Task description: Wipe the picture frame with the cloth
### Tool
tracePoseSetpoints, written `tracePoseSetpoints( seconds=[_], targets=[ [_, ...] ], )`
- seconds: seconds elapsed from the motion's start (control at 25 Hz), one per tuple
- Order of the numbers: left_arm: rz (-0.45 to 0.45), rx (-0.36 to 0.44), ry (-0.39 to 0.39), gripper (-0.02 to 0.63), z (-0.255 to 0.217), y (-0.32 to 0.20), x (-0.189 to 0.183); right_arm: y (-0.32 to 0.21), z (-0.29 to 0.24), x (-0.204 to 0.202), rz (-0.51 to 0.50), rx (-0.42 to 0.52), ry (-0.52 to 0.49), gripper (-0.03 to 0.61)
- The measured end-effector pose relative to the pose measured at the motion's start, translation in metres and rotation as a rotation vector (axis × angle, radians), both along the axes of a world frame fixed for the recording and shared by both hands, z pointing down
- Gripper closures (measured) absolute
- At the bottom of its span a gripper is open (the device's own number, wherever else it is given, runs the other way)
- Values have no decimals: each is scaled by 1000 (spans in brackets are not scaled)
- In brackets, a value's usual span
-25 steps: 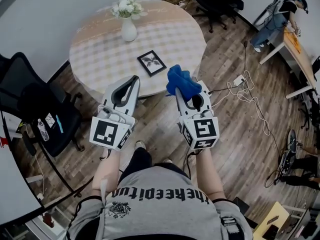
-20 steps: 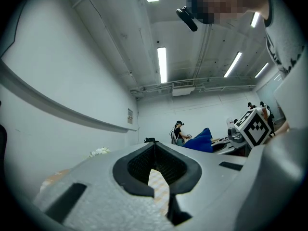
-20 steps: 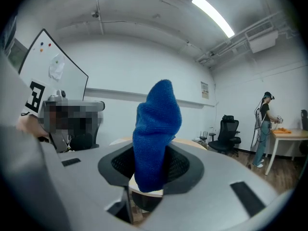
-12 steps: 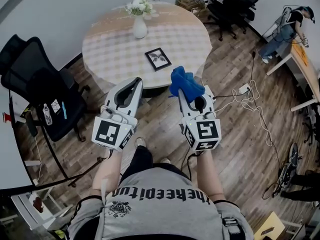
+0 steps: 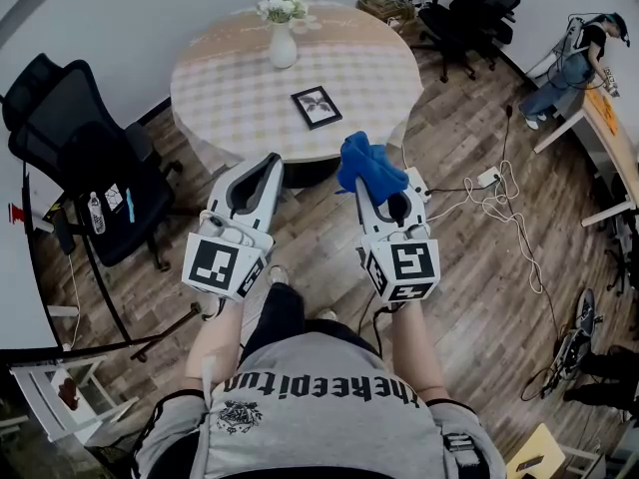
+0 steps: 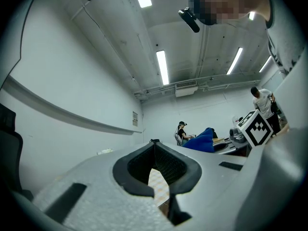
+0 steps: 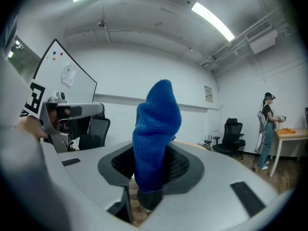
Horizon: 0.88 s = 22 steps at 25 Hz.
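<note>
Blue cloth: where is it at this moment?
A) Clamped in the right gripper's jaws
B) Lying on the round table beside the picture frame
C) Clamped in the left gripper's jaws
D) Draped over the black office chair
A: the right gripper view shows the blue cloth standing up between the closed jaws of the right gripper, well short of the picture frame on the table.

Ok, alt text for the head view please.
A person holds two grippers above a wood floor, facing a round table. The right gripper grips a blue cloth; the left gripper is shut, empty. A black picture frame lies flat on the table, a vase of white flowers beyond it.
</note>
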<state>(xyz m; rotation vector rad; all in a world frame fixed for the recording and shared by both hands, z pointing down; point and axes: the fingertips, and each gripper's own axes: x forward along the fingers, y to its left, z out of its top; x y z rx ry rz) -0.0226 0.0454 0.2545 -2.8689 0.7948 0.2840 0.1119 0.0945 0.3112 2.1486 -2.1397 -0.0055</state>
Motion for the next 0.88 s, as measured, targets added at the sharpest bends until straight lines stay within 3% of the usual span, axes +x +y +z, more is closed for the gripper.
tracePoseSetpoints(
  seconds=[0.88],
  targets=[
    [-18, 8, 8, 594, -1, 25, 6, 24, -2, 7, 7, 31, -22, 449]
  ],
)
